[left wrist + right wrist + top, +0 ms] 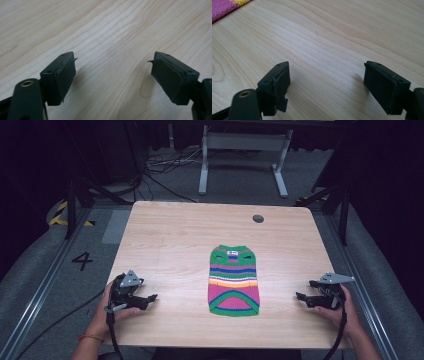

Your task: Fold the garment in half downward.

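- High view: your striped, multicoloured knitted sweater (234, 281) lies flat mid-table (170, 235), between the left gripper (150, 298) and right gripper (301, 296), well apart from both.
- Left gripper view: jaws apart over bare wood.
- Right gripper view: jaws apart, empty; sweater corner at upper left.

Black tools (150, 298), grey plates, orange wristband (90, 337)

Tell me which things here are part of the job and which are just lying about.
Job: striped knitted garment, left gripper, right gripper, both open and empty.
Lying about: round grey cap in the table, white frame and cables on the floor behind.
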Action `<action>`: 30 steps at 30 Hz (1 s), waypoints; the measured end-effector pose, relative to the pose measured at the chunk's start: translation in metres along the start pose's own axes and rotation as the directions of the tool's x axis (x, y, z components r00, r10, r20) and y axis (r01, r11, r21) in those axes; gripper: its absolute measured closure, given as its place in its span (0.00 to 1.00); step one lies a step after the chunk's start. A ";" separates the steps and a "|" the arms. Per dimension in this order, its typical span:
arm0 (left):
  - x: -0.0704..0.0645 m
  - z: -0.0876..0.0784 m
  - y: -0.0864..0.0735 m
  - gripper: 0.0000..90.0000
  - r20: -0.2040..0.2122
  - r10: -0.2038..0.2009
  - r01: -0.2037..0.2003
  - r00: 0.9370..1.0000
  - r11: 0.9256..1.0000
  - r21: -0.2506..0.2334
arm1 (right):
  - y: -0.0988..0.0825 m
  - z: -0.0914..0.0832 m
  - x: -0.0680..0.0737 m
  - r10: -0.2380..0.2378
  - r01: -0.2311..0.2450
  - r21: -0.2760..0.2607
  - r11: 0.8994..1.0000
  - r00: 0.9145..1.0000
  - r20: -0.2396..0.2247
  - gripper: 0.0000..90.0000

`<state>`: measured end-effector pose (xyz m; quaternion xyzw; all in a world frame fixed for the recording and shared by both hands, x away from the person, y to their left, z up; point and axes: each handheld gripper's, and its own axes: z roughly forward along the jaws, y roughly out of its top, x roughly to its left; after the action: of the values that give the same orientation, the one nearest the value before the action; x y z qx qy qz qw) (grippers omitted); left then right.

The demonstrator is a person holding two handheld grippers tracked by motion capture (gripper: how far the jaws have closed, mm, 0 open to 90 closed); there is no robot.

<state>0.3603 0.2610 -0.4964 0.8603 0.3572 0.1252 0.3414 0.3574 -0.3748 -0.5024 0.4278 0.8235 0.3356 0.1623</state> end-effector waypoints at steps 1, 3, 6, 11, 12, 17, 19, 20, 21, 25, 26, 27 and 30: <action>0.000 0.000 0.003 0.24 -0.006 0.005 -0.005 1.000 1.000 -0.007 | 0.000 0.000 0.001 -0.005 0.005 0.001 1.000 1.000 0.002 0.25; 0.001 0.002 0.007 0.25 0.002 0.007 -0.007 1.000 1.000 -0.012 | 0.003 -0.001 0.002 -0.013 0.013 0.001 1.000 1.000 0.003 0.27; 0.000 0.006 0.015 0.28 0.023 0.019 -0.019 1.000 1.000 -0.004 | 0.008 -0.002 0.003 -0.014 0.014 -0.008 1.000 1.000 -0.007 0.29; 0.000 0.014 0.030 0.32 0.036 0.052 -0.052 0.998 0.999 0.014 | 0.026 -0.005 0.006 -0.039 0.038 -0.022 0.999 0.999 -0.014 0.35; 0.001 0.015 0.033 0.33 0.045 0.049 -0.049 0.998 0.999 0.009 | 0.031 -0.003 0.006 -0.052 0.052 -0.022 0.998 0.999 -0.016 0.37; 0.003 0.027 0.064 0.37 0.064 0.069 -0.067 0.996 0.997 -0.035 | 0.051 0.004 0.009 -0.074 0.074 -0.027 0.997 0.997 -0.006 0.43; 0.002 0.032 0.076 0.39 0.070 0.081 -0.078 0.994 0.996 -0.043 | 0.060 0.007 0.009 -0.078 0.078 -0.030 0.997 0.997 -0.014 0.45; 0.002 0.034 0.081 0.40 0.073 0.084 -0.081 0.994 0.996 -0.045 | 0.066 0.009 0.010 -0.079 0.079 -0.037 0.996 0.997 -0.014 0.45; 0.002 0.037 0.086 0.41 0.076 0.084 -0.080 0.994 0.995 -0.051 | 0.070 0.010 0.011 -0.082 0.081 -0.042 0.996 0.997 -0.016 0.46; 0.000 0.053 0.110 0.41 0.084 0.094 -0.089 0.992 0.994 -0.063 | 0.095 0.022 0.014 -0.093 0.091 -0.066 0.994 0.995 -0.029 0.47; 0.000 0.056 0.114 0.41 0.085 0.096 -0.091 0.992 0.994 -0.057 | 0.100 0.026 0.015 -0.098 0.096 -0.065 0.993 0.995 -0.034 0.48; -0.001 0.060 0.119 0.41 0.087 0.099 -0.095 0.991 0.994 -0.055 | 0.103 0.028 0.016 -0.101 0.098 -0.064 0.993 0.994 -0.034 0.48; -0.003 0.071 0.132 0.39 0.087 0.105 -0.102 0.991 0.994 -0.039 | 0.118 0.040 0.020 -0.112 0.109 -0.060 0.992 0.993 -0.043 0.48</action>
<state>0.4607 0.1558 -0.4595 0.8765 0.2943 0.1105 0.3646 0.4384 -0.2940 -0.4497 0.3686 0.8395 0.3593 0.1737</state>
